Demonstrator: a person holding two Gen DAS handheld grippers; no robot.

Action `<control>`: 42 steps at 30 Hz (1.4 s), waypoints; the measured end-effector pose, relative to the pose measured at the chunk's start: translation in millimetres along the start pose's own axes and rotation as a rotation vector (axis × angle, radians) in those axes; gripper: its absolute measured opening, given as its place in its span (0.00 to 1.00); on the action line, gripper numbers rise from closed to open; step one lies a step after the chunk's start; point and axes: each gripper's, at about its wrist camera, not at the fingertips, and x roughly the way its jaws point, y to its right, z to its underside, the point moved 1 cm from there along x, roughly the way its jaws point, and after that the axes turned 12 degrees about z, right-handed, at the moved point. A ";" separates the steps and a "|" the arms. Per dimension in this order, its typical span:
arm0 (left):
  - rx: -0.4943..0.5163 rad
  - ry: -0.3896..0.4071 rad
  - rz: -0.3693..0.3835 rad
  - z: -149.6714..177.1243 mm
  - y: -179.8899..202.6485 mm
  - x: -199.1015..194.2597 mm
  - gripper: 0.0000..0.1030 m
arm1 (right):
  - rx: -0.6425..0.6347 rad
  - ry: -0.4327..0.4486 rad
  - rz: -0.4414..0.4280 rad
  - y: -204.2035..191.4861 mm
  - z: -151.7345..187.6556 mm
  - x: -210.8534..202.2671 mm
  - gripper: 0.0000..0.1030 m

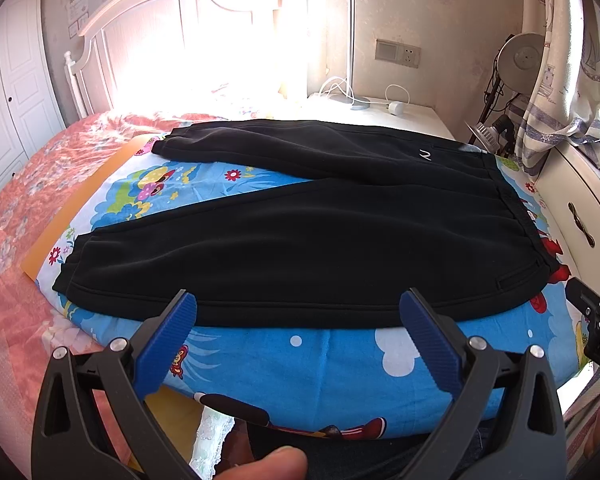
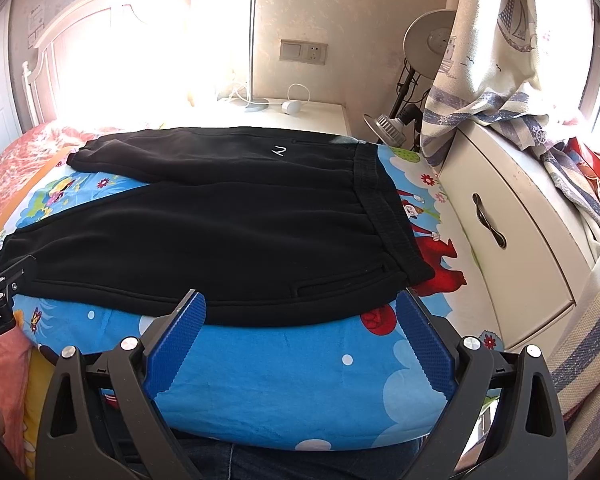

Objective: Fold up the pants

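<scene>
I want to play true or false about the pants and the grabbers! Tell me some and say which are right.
1. The black pants lie spread on the cartoon sheet. True.
2. The left gripper is holding the pants. False: it is open, holding nothing.
3. The right gripper is open. True.
4. The pants are already folded in half. False: both legs lie apart.
5. The waistband is on the dresser side. True.

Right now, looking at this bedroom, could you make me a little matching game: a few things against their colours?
Things:
1. pants
2. gripper pads
3. drawer cabinet
4. bedspread

Colours:
A. cream
B. pink floral
C. black
D. dark blue

Pairs: 1-C, 2-D, 3-A, 4-B
</scene>
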 end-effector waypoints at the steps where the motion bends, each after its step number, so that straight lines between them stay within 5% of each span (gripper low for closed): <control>1: -0.001 0.000 0.000 -0.2 0.0 -0.1 0.98 | -0.001 0.001 -0.002 -0.9 -0.2 -0.7 0.90; 18: -0.005 -0.004 -0.001 -0.4 -1.6 0.8 0.98 | -0.007 -0.006 -0.038 -7.7 -1.7 -1.4 0.90; 24: -0.046 -0.020 0.046 1.3 -13.9 11.8 0.98 | 0.037 -0.073 -0.083 15.6 -24.5 32.7 0.90; 31: -0.119 -0.023 0.143 -15.8 -48.6 43.0 0.98 | -0.007 -0.174 -0.029 65.5 -131.9 172.8 0.95; 38: -0.165 -0.097 0.201 -41.1 -69.9 91.4 0.98 | -0.322 -0.274 0.087 48.3 -221.5 350.5 0.95; 42: -0.199 -0.115 0.168 -52.1 -91.2 107.0 0.98 | -0.370 -0.310 0.020 36.8 -253.7 407.2 0.94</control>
